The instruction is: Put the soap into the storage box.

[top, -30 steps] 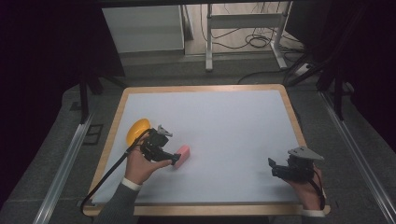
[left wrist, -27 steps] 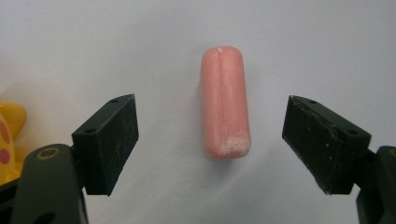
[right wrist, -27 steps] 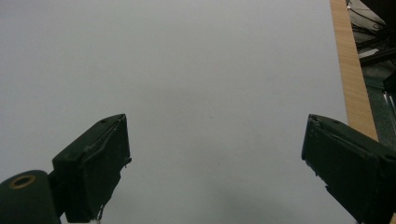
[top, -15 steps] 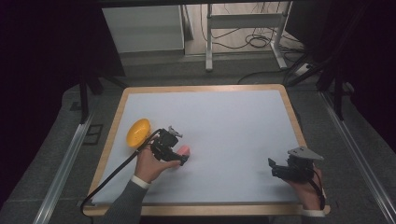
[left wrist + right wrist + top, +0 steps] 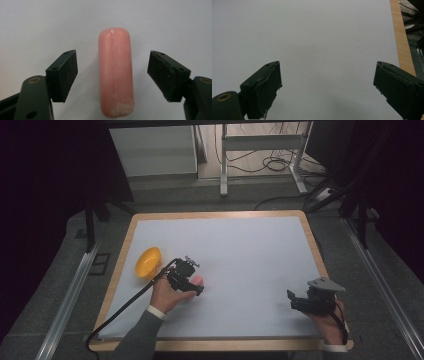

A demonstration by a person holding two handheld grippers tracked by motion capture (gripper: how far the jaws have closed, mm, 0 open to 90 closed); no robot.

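Left hand (image 5: 167, 296) enters from the bottom left of the high view, grey sleeve and white cuff visible, forearm angled up and to the right across the near-left part of the white table surface (image 5: 240, 255). It holds the left gripper (image 5: 192, 285) low over the surface, jaws aimed to the right. In the left gripper view the two black jaws stand wide apart, one on each side of a pink oblong piece (image 5: 115, 72) that lies flat on the surface; clear gaps of white show between the piece and each jaw, so nothing is gripped. The piece runs lengthwise along the gripper's line of sight, with a faint seam down its middle and whitish scuffing at its near end. In the high view the pink piece (image 5: 198, 281) shows just at the gripper's tip. A yellow bowl (image 5: 148, 262) sits near the left edge of the table, tilted onto its side, just beyond and left of the left hand; its cable trails back off the near edge. Right hand (image 5: 327, 317) rests at the near-right corner, holding the right gripper (image 5: 295, 300) with jaws pointing left, grey plate on top. Right gripper view: jaws wide apart over bare white surface, nothing between them, wooden table border (image 5: 402, 42) at right.
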